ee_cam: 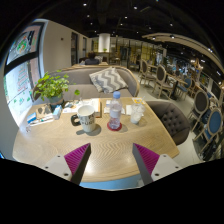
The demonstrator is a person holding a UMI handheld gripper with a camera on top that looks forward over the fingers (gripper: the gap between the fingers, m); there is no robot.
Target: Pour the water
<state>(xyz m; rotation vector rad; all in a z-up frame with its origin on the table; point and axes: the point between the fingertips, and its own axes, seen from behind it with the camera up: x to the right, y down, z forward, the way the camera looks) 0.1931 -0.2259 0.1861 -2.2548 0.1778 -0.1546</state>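
A clear water bottle (115,111) with a pink label and blue cap stands upright near the middle of a round wooden table (60,145). Left of it sits a pale mug (86,118) with a dark handle. A clear glass (136,114) stands to the bottle's right. My gripper (111,160) hovers over the table's near edge, well short of the bottle. Its two purple pads (76,156) are spread wide apart with only bare wood between them, so it is open and holds nothing.
A potted green plant (50,88) and a blue-and-white box (43,115) sit on the table's left side. A grey sofa (95,78) with a patterned cushion (110,80) lies beyond. Chairs (205,120) stand to the right.
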